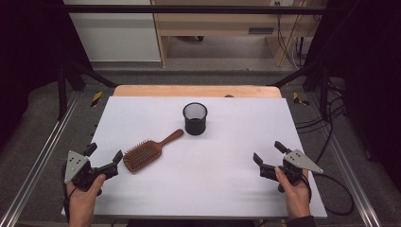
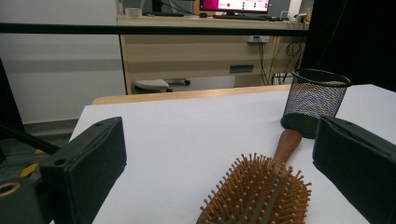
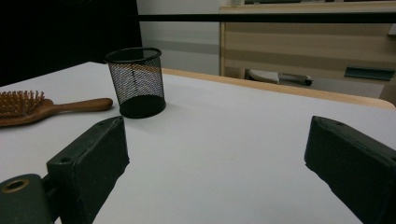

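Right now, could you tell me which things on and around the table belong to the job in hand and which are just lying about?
In the job:
- wooden hairbrush, bristles up, just ahead of the open left gripper
- black mesh cup, upright near the handle's tip
- open right gripper, holding nothing

Just there:
- white table
- cabinet behind
- floor cables

Black left gripper, grey three-cornered plate on top, small screws dotted across it. Same build on the right gripper, black cable trailing off. Dark sleeve cuff at the right wrist.

Hairbrush just beside left gripper, seemingly apart.
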`<state>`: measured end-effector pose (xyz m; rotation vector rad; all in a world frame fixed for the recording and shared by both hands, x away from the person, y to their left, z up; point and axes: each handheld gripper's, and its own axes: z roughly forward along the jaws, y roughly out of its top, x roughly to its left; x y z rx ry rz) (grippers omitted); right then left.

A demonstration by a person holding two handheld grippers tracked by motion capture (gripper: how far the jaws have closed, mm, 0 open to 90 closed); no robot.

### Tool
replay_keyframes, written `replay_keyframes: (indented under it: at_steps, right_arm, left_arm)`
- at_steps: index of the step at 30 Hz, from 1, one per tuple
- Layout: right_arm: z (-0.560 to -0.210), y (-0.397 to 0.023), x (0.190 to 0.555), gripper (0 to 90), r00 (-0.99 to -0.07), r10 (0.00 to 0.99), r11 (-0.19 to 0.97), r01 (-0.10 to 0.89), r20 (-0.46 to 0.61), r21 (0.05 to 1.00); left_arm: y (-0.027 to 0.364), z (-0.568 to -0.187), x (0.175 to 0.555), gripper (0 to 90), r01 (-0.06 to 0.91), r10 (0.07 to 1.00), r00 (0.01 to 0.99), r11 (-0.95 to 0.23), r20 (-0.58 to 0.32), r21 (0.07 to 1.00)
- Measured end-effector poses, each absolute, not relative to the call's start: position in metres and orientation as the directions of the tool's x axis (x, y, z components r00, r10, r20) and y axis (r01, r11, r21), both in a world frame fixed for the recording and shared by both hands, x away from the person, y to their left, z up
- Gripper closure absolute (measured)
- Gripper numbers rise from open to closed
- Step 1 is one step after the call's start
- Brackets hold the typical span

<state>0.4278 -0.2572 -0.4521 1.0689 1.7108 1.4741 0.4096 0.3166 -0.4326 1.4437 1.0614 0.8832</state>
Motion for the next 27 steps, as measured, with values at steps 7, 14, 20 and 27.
replay_keyframes:
  at_steps: [7,14,20,27]
  right_arm:
    - [-0.452,-0.259,0.427,6.3,-0.465,0.884,0.042,0.171,0.043,0.984]
    - [-0.452,-0.259,0.427,6.2,-0.458,0.888,0.038,0.167,0.043,0.985]
    - [-0.452,-0.258,0.428,6.1,-0.455,0.89,0.046,0.173,0.038,0.984]
    - [-0.454,-0.258,0.428,6.0,-0.455,0.89,0.053,0.181,0.036,0.982]
  left_arm:
    - [0.313,-0.432,0.41,3.7,0.152,0.948,0.317,-0.015,-0.034,0.988]
    - [0.315,-0.432,0.411,4.0,0.156,0.944,0.326,-0.001,-0.05,0.988]
    - [0.308,-0.429,0.411,4.8,0.153,0.941,0.335,0.004,-0.055,0.988]
    - [0.278,-0.416,0.426,22.4,0.224,0.936,0.344,-0.008,-0.071,0.975]
